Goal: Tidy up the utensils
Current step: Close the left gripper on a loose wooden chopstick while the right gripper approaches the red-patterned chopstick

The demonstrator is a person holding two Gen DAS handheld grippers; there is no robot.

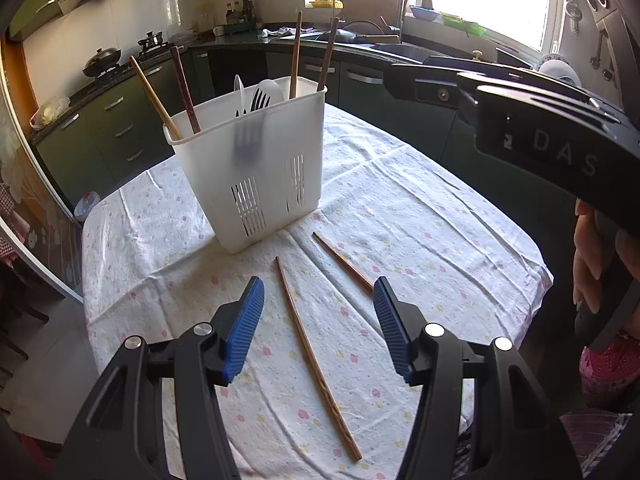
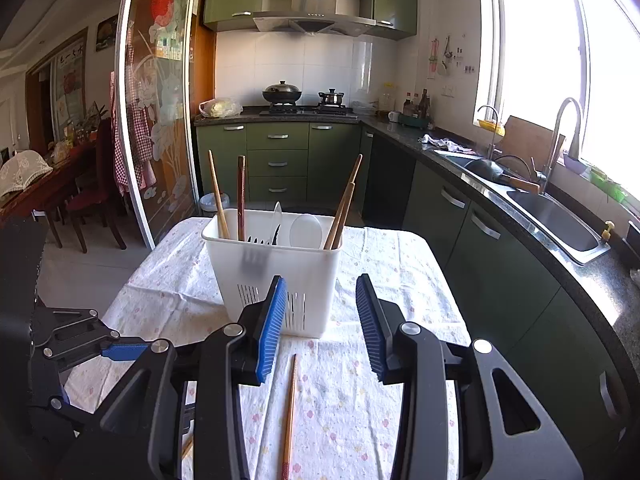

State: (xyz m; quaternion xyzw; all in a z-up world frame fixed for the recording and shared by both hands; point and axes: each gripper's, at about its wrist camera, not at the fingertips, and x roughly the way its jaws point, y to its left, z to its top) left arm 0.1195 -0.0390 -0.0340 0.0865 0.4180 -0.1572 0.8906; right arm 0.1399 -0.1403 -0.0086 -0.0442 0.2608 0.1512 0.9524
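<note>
Hand-held grippers (image 1: 319,294) (image 2: 322,286) angled over chopsticks (image 1: 316,356)

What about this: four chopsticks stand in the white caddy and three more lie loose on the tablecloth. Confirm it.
Not quite. Four chopsticks do stand in the white caddy, but the left wrist view shows only two loose on the tablecloth: a long chopstick and a shorter-looking chopstick, not three.

We see a kitchen with green cabinets (image 2: 277,162) under a dark counter (image 2: 516,216), white wall tiles (image 2: 304,68), a range hood (image 2: 314,20), a steel sink (image 2: 556,216) below a bright window (image 2: 540,60), and pale floor tiles (image 2: 92,272).
</note>
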